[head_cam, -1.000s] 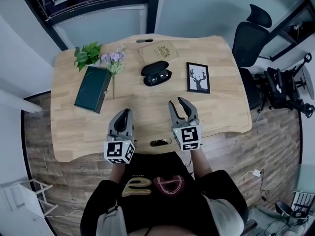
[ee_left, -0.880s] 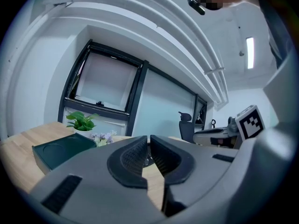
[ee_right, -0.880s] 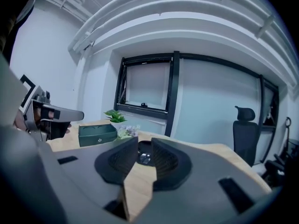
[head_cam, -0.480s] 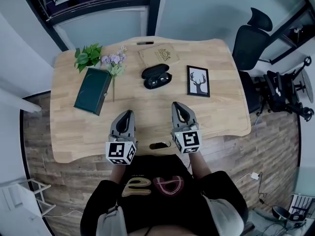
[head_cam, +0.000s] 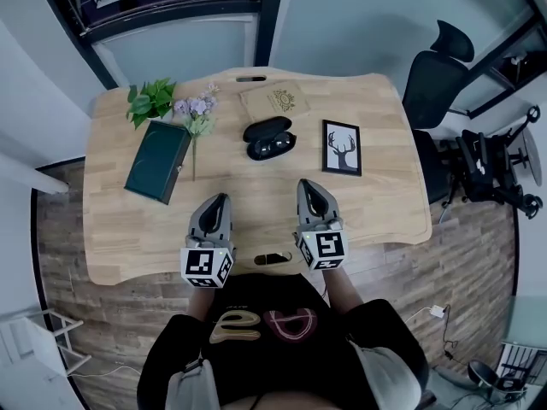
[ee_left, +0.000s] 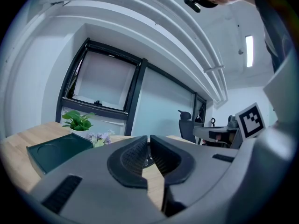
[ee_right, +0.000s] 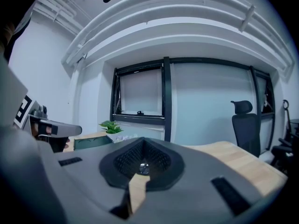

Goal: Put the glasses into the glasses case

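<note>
Start of the job: left gripper (head_cam: 221, 199) and right gripper (head_cam: 306, 184) both closed together, empty, held at the near edge of the wooden table (head_cam: 376, 186). Well ahead, black glasses case (head_cam: 267, 129), glasses (head_cam: 275, 147) seemingly against its near side. Next, likely: open jaws, reach forward.

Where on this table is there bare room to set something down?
Widest bare wood: the table at its near-left corner, between the green box and the left gripper. Also free: the right end past the deer picture, and the strip between the glasses case and the right gripper. Crowded along the far edge: plant, flowers, wooden plaque.
</note>
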The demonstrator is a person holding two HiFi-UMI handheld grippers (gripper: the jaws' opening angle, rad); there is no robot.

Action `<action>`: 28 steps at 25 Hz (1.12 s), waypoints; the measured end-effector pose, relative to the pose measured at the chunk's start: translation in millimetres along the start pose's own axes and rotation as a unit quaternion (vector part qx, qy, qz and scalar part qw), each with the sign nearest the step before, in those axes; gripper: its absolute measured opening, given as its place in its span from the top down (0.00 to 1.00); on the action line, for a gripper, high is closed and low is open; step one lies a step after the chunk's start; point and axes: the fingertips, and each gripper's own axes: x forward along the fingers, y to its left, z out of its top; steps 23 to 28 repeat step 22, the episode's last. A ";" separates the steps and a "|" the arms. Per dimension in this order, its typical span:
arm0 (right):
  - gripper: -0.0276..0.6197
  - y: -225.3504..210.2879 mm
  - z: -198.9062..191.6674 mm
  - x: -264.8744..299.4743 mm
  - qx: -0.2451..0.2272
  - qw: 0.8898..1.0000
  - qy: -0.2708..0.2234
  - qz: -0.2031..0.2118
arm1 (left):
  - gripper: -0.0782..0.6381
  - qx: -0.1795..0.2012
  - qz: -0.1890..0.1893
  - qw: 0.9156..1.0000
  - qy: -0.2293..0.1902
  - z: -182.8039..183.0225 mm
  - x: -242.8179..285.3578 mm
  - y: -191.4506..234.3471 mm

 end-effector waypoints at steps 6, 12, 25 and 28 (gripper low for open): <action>0.94 -3.2 -7.0 -0.3 -0.006 1.000 0.012 0.008 | 0.85 -0.002 0.003 1.000 0.006 -5.5 5.2 -3.2; 0.94 -2.9 -10.3 0.3 -0.020 0.999 0.017 0.021 | 0.85 0.000 0.004 1.000 0.011 -8.4 8.4 -7.0; 0.94 0.8 -14.9 7.5 -0.034 0.998 0.023 0.044 | 0.85 0.003 0.014 1.000 0.014 -9.1 12.7 -6.4; 0.94 0.8 -14.9 7.5 -0.034 0.998 0.023 0.044 | 0.85 0.003 0.014 1.000 0.014 -9.1 12.7 -6.4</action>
